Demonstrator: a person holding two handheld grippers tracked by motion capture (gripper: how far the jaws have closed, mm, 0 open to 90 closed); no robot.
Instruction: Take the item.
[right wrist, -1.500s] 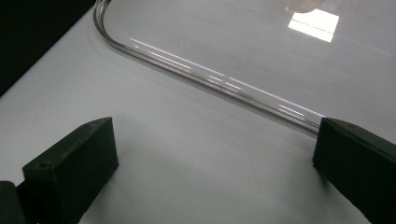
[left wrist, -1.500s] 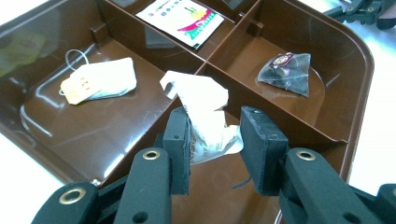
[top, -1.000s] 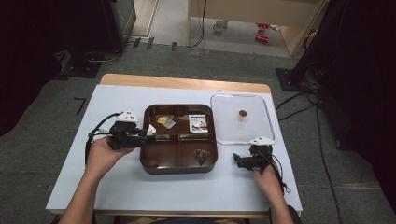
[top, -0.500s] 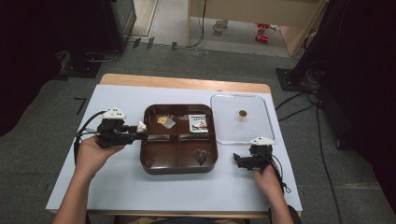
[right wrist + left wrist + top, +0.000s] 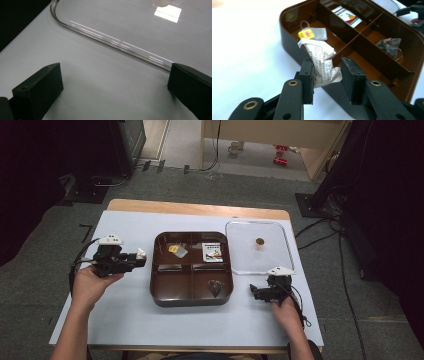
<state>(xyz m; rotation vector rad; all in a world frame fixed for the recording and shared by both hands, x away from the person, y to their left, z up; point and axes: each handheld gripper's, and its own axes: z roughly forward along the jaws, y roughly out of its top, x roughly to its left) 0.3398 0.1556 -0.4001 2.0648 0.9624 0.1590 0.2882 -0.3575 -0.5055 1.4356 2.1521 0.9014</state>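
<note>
Grey carpet is surrounding a wooden table [image 5: 200, 210] covered with a pale sheet; dark equipment and cables are standing at the room's edges.

Brown tray [image 5: 192, 295], four compartments, is sitting mid-table. Far-left compartment is holding a tea bag with a yellow tag [image 5: 176, 249]; far-right one a printed sachet [image 5: 213, 252]; near-right one a dark pyramid bag [image 5: 216, 287].

Clear lid [image 5: 285, 245] is lying flat just right of the tray, a small brown knob at its centre.

Left gripper [image 5: 141, 257] is hovering above the sheet just left of the tray, pointing toward it. Its jaws are clenching a crumpled white paper wrapper [image 5: 322, 63] with small print; the paper is sticking out past the pads, near the tray's outer wall.

Right gripper [image 5: 254, 292] is resting low on the sheet by the lid's near edge, jaws released wide, nothing between them; the lid's rim is running across beyond the pads.
</note>
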